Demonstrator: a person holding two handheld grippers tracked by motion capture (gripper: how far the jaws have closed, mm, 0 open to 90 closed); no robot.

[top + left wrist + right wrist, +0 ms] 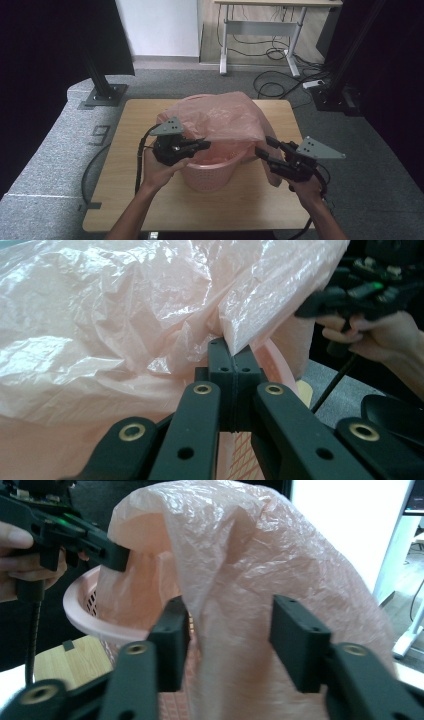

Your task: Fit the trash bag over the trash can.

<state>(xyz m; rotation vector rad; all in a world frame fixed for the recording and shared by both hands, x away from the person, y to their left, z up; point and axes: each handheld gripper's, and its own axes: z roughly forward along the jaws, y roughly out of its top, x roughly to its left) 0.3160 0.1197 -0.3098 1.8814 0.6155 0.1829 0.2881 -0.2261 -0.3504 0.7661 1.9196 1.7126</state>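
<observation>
Wooden table; beyond it, a white desk frame, probably cables.

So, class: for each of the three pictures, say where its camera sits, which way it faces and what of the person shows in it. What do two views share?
High view: above the person's side, looking forward and down on the table; both forearms, left gripper, right gripper.
Left gripper view: rides the left gripper, jaws shut on the pink bag; the other hand beyond.
Right gripper view: rides the right gripper, jaws apart around the bag.
Shared: bag and pink basket.
</observation>
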